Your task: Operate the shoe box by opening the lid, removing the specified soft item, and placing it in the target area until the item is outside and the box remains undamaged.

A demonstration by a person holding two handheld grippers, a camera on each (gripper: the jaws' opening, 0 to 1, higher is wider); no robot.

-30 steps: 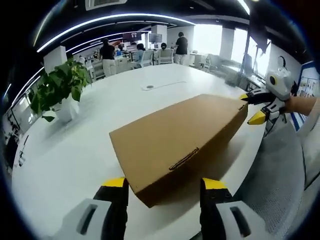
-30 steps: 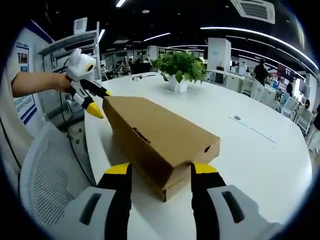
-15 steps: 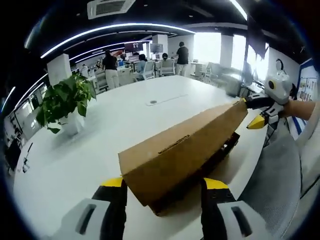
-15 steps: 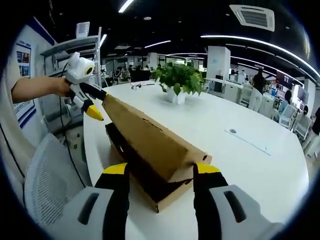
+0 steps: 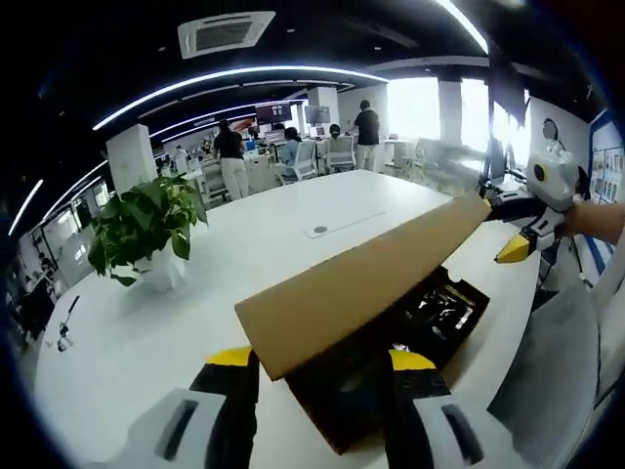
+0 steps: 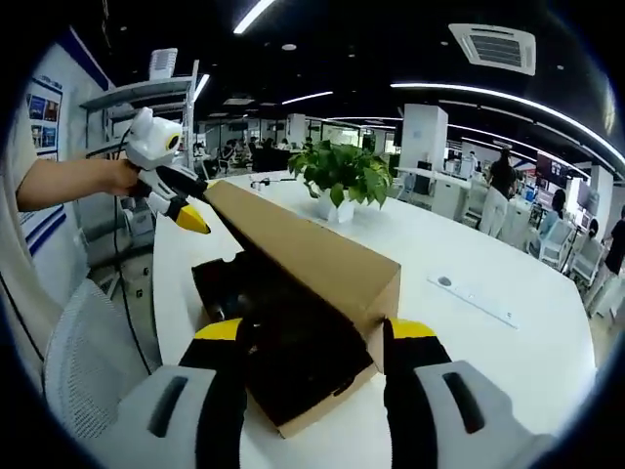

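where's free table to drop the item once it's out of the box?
Bare white table between the brown cardboard shoe box and the potted green plant, plus the far stretch around the grey inset plate. Crowded: the near edge by the box, both claws and the mesh chair.

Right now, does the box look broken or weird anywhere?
Nothing stands out. The cardboard lid is lifted at an angle over the shoe box, with dark contents showing inside. No tears or crushed corners are visible.
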